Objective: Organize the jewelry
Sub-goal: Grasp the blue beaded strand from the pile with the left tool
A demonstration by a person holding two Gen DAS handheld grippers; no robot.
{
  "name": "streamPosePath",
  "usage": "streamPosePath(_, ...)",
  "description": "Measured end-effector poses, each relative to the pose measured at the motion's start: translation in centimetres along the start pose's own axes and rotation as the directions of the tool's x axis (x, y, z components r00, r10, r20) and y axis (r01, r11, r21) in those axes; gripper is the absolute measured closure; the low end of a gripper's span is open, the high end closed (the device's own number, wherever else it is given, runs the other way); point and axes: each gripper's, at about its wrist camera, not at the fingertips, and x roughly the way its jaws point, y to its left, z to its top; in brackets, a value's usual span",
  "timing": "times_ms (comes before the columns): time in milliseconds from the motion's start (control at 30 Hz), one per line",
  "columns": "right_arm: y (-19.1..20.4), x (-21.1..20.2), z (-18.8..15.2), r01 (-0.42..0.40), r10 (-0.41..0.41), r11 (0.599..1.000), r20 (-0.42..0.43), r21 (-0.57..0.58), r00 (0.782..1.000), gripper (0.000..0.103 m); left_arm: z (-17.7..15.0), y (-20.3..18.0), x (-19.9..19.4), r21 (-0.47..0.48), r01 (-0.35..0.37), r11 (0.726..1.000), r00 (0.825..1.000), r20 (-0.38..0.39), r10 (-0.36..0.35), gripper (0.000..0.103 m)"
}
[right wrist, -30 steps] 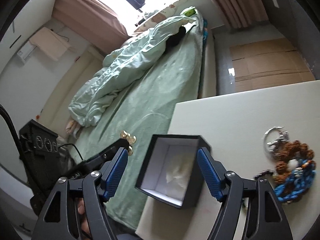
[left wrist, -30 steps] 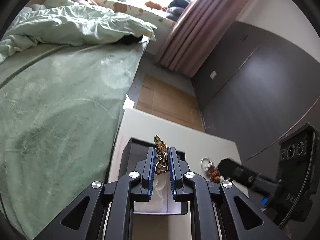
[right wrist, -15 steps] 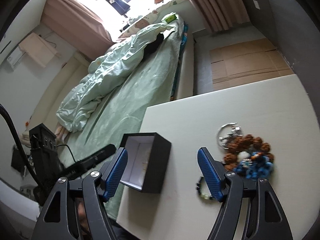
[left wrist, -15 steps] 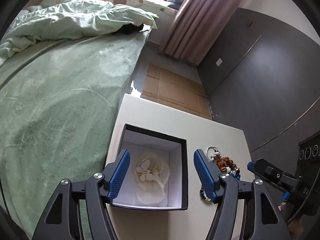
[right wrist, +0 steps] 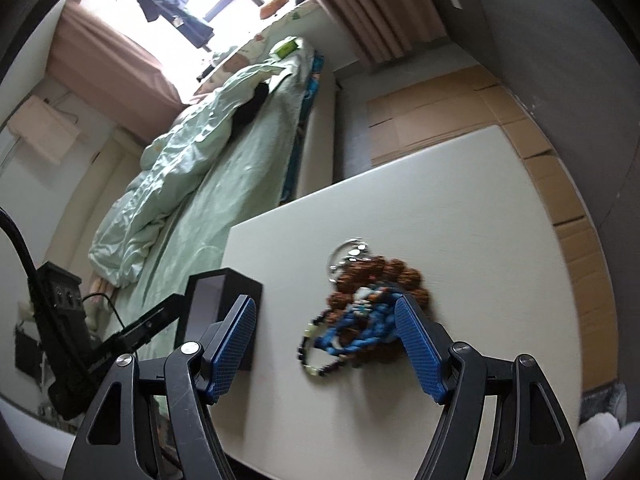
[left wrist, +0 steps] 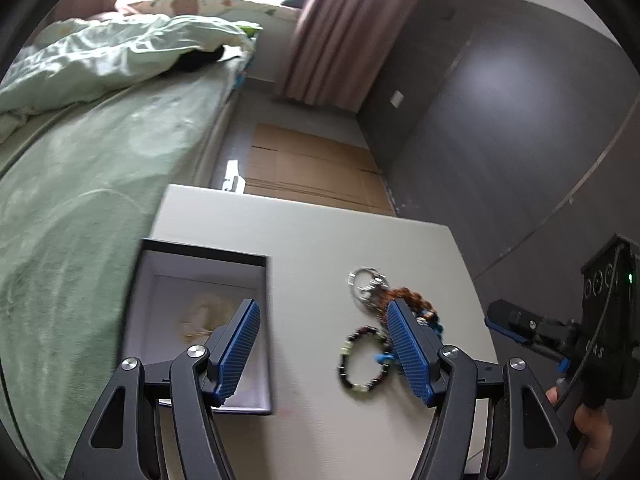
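Bedding in pale green [left wrist: 92, 148] fills the far left of both views, beside the white rectangular tabletop [left wrist: 320, 236] I am working over. At the table's left edge sits the black square jewellery box with a white lining [left wrist: 200, 320], lid off; a small gold-and-cream piece [left wrist: 200, 318] lies blurred on its floor, and I cannot make out its shape. My left gripper [left wrist: 324, 344] hangs released, its blue ribbed pads spread wide and holding nothing: the left pad [left wrist: 238, 350] is over the box's right wall, the right pad [left wrist: 410, 350] over the jewellery heap. Between those pads, on bare tabletop just right of the box, lies a dark beaded bracelet with pale green beads [left wrist: 364, 360]. Touching it on the right is the tangle: a blue braided cord bracelet [right wrist: 360, 330], a brown knobbly seed-bead bracelet [right wrist: 400, 276] and, at the heap's far side, a silver key ring with a clasp [left wrist: 366, 280]. The heap rests near the middle of the table, well apart from its far edge. My right gripper [right wrist: 326, 348] is likewise spread and empty, its left pad [right wrist: 234, 346] in front of the box's outer wall, its right pad [right wrist: 418, 350] over the near right of the heap. Brown flattened cardboard [left wrist: 312, 168] covers the floor beyond the table's far edge.
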Motion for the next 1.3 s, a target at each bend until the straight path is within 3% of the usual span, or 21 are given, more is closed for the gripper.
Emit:
streamPosePath(233,-2.5,-1.5,0.3,-0.004,0.002,0.998,0.031,0.066,1.000,0.030,-1.2,-4.3,2.8,0.115,0.034,0.993,0.999,-0.042,-0.030,0.036)
streamPosePath(800,-5.1,-2.6,1.1,-0.032,0.025,0.991,0.059,0.129,0.998,0.030,-3.5,-6.1,9.1,0.144,0.076,0.987,0.981,-0.188,-0.048,0.040)
streamPosePath(900,-5.2,-2.7,1.1,-0.032,0.024,0.991,0.061,0.127,0.998,0.030,-3.8,-5.5,9.7,0.088,0.126,0.988,0.967,-0.232,-0.103,0.049)
streamPosePath(967,-5.3,-2.9,1.2,-0.032,0.024,0.991,0.063,0.126,0.998,0.030,-3.9,-5.2,9.7,0.054,0.164,0.985,0.956,-0.254,-0.146,0.067)
streamPosePath(1033,-5.4,-2.9,1.2,-0.029,0.021,0.992,0.064,0.125,0.998,0.030,-3.8,-5.4,9.4,0.043,0.186,0.982,0.949,-0.268,-0.168,0.076)
streamPosePath(1100,-5.3,-2.9,1.2,-0.029,0.021,0.992,0.062,0.125,0.998,0.030,-3.8,-5.5,8.9,0.061,0.169,0.984,0.953,-0.263,-0.148,0.087)
streamPosePath(1300,-4.8,-2.0,1.2,-0.015,0.010,0.994,0.040,0.106,0.999,0.030,-2.7,-5.3,6.6,0.063,0.205,0.977,0.961,-0.203,-0.188,0.089)
